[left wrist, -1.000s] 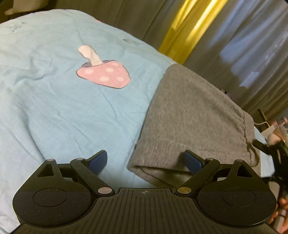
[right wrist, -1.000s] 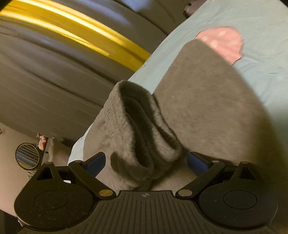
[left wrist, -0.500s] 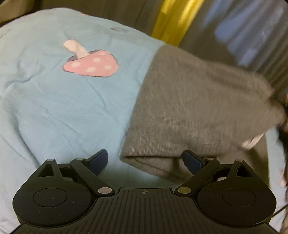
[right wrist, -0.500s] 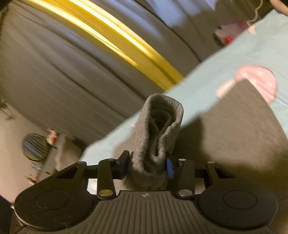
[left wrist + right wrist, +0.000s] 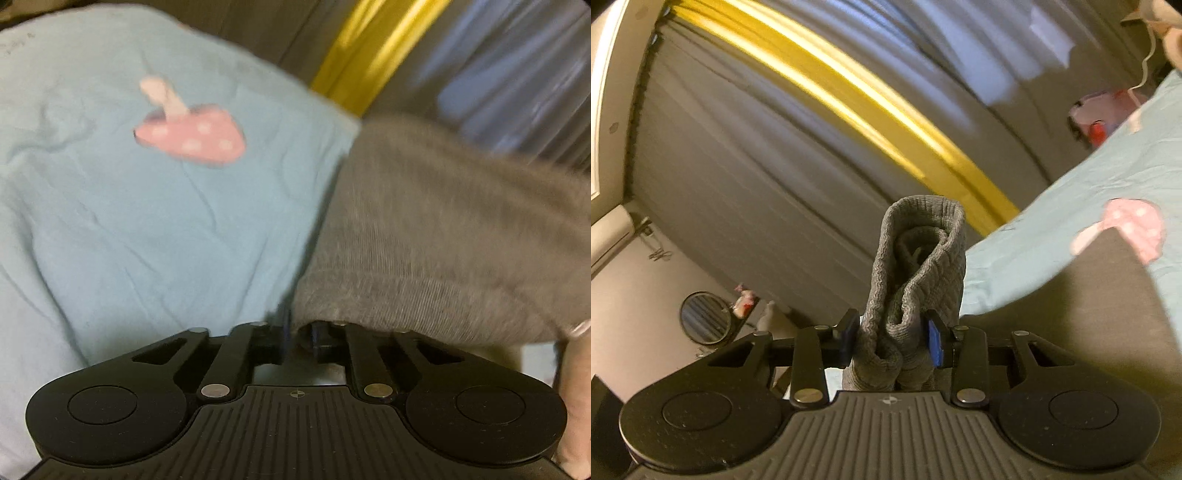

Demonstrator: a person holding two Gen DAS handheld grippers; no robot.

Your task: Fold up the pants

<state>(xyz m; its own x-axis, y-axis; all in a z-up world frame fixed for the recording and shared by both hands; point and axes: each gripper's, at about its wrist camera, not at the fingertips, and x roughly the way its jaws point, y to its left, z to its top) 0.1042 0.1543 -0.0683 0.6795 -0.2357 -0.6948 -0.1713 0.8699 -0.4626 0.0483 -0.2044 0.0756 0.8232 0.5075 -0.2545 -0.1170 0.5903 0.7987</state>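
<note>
Two grippers hold one pair of grey pants [image 5: 443,221] on a light blue bedsheet [image 5: 129,240]. Leftmost on the sheet is a pink mushroom print [image 5: 192,138]; right of it the pants lie spread. The left gripper [image 5: 297,338] has just been closing, and its jaws now pinch the near corner of the cloth. The right gripper [image 5: 892,338] has its jaws clamped on a bunched ribbed edge of the pants, raised before grey-and-yellow curtains [image 5: 812,92].
</note>
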